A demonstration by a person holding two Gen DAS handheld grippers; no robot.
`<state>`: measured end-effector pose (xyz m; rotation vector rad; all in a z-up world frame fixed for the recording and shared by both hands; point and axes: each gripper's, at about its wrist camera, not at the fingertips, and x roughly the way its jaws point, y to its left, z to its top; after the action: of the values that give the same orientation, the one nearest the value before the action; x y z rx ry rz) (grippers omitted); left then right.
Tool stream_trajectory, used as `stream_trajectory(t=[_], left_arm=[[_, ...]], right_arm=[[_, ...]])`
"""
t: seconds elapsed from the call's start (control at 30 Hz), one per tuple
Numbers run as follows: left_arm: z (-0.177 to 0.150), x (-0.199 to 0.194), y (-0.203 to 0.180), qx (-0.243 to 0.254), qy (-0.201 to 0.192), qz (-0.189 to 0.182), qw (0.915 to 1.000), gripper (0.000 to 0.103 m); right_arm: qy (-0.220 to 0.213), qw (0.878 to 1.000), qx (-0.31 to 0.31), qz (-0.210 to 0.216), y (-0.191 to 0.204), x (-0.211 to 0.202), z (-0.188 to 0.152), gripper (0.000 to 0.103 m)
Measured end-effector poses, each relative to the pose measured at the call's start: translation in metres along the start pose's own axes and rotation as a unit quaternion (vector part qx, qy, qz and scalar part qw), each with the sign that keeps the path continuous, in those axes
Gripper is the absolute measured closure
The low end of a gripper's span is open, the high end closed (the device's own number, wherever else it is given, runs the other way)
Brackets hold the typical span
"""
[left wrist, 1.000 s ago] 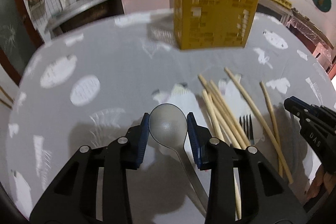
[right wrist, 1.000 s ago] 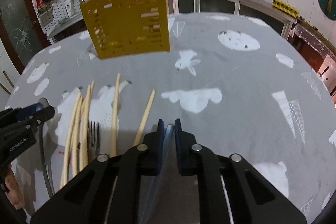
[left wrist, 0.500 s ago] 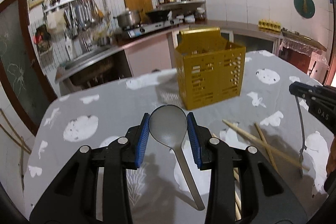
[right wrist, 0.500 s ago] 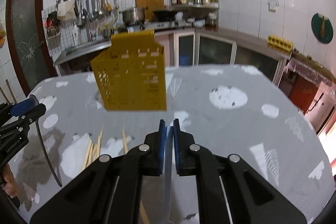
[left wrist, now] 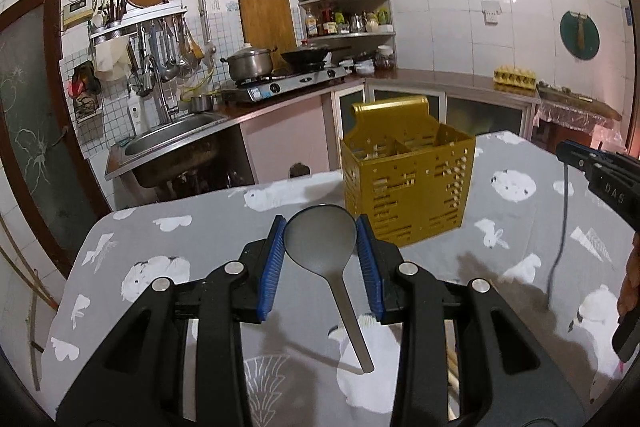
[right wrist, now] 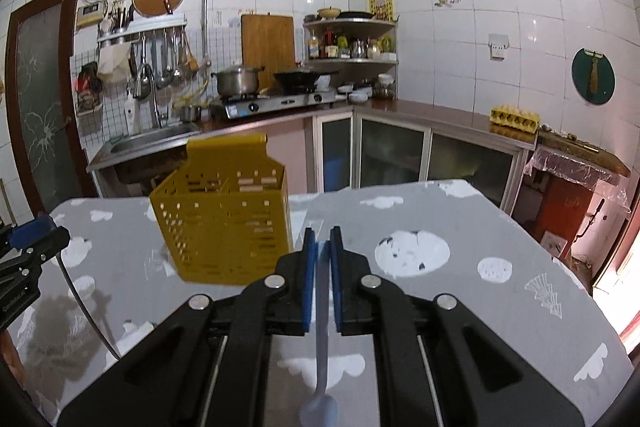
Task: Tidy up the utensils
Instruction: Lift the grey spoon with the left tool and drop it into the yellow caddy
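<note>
Left wrist view: the left gripper [left wrist: 320,255] pinches a metal spoon [left wrist: 322,245] by its bowl, handle hanging toward the table, probably so it drops handle-first into the yellow caddy [left wrist: 406,187] just ahead on the grey tablecloth [left wrist: 168,247]. The right gripper [right wrist: 322,267] is pressed nearly together on a pale blue utensil [right wrist: 321,355], handle uppermost, its rounded end dangling below, the caddy near on its left.

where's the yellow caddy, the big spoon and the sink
yellow caddy [left wrist: 404,195], left wrist view, on its perforated front wall
big spoon [left wrist: 320,241], left wrist view, on its bowl
sink [left wrist: 172,139], left wrist view, on its steel basin
</note>
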<state>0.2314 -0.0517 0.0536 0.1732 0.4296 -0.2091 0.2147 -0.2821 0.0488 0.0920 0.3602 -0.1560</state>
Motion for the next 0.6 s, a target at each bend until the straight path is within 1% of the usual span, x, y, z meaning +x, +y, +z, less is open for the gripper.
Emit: stream_trajectory(t=[0.17,0.27,0.47,0.6], left_arm=[[0.017,-0.004,0.001,-0.003,-0.024,0.002,0.9997,0.069],[0.034,-0.005,0.004,-0.011,-0.04,0.003,0.9992,0.069],[0.082,0.0,0.005,-0.029,-0.072,-0.003,0.997,0.069],[0.118,0.009,-0.004,-0.024,-0.1,-0.002,0.9947,0.069]], right_arm=[[-0.037,0.999,-0.001,0.002,0.004,-0.004,0.014,0.095],[-0.049,0.999,0.002,0.01,0.006,-0.004,0.029,0.095],[-0.082,0.996,0.003,0.026,0.013,-0.005,0.076,0.095],[-0.104,0.994,0.006,0.038,0.019,-0.002,0.115,0.095]])
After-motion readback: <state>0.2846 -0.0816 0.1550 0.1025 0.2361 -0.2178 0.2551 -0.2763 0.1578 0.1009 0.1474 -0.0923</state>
